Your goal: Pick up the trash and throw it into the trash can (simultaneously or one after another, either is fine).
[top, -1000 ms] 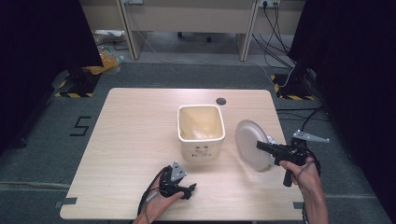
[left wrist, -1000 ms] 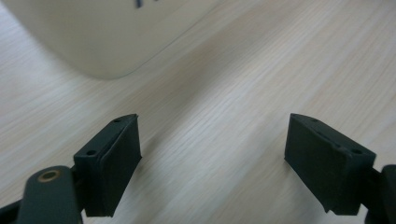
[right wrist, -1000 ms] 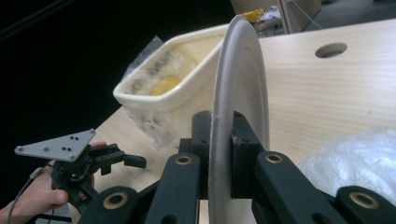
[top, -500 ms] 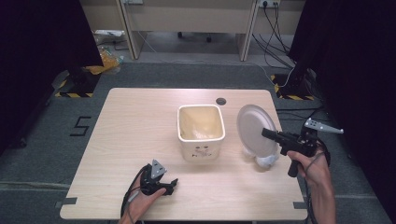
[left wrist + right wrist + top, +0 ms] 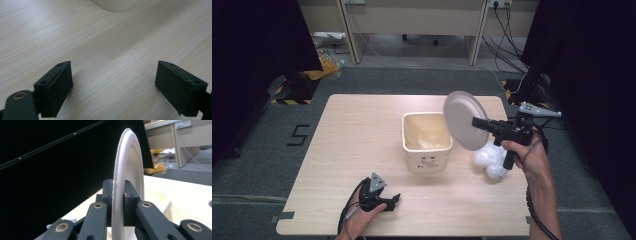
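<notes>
My right gripper [image 5: 475,123] is shut on the rim of a white paper plate [image 5: 463,120]. It holds the plate on edge in the air, beside the right rim of a cream square bin [image 5: 427,145]. In the right gripper view the plate [image 5: 128,167] stands upright, pinched between the two black pads, with the gripper [image 5: 119,195] clamped at its lower edge. My left gripper [image 5: 393,199] rests low near the table's front edge, in front of the bin. Its jaws stand wide apart over bare wood [image 5: 113,85], and the bin's base [image 5: 117,3] lies just beyond.
A clump of white crumpled balls [image 5: 490,160] lies on the wooden table [image 5: 352,130] right of the bin, under my right hand. Grey carpet surrounds the table, with cables at the back right and desks behind.
The right gripper has lifted the plate up and leftward toward the bin, uncovering the white balls. The left hand slid left along the front edge.
</notes>
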`<state>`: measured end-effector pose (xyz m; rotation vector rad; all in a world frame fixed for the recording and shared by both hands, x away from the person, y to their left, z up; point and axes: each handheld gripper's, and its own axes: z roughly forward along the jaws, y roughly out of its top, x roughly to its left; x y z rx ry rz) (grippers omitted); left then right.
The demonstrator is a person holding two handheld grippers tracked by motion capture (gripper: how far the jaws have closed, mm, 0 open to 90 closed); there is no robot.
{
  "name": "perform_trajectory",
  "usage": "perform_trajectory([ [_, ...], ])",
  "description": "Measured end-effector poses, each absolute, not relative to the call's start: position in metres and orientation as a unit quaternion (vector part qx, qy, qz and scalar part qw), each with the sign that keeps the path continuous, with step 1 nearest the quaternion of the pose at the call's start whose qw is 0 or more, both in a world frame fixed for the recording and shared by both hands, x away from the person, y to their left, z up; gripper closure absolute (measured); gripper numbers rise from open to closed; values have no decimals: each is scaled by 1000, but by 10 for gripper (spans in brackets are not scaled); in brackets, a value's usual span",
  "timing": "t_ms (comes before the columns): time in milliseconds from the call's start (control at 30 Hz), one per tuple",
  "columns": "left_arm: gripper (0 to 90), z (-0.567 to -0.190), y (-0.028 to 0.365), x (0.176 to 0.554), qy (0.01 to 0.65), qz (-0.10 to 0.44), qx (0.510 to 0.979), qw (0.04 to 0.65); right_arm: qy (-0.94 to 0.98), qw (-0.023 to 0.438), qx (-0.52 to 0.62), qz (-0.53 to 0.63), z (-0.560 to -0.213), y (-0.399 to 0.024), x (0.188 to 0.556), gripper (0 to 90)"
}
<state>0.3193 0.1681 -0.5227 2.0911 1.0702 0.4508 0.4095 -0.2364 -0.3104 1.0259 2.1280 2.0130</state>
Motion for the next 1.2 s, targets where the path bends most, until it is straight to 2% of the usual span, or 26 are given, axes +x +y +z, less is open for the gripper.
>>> perform_trajectory([
  [300,136,-523,168,319,416,175,814,366,702,-24,319,637,-315,-193,439,836],
  [433,135,-523,168,319,416,175,814,366,711,-44,327,621,-328,-177,458,837],
  [800,135,-523,168,319,416,175,814,366,732,-76,340,586,-357,-155,481,834],
  [967,135,-523,168,319,416,175,814,366,743,-63,357,563,-372,-154,486,806],
  [1067,135,-522,168,319,416,174,814,366,754,-36,375,539,-378,-156,488,753],
  [1200,135,-523,168,319,416,174,814,366,750,-28,382,539,-378,-160,488,718],
])
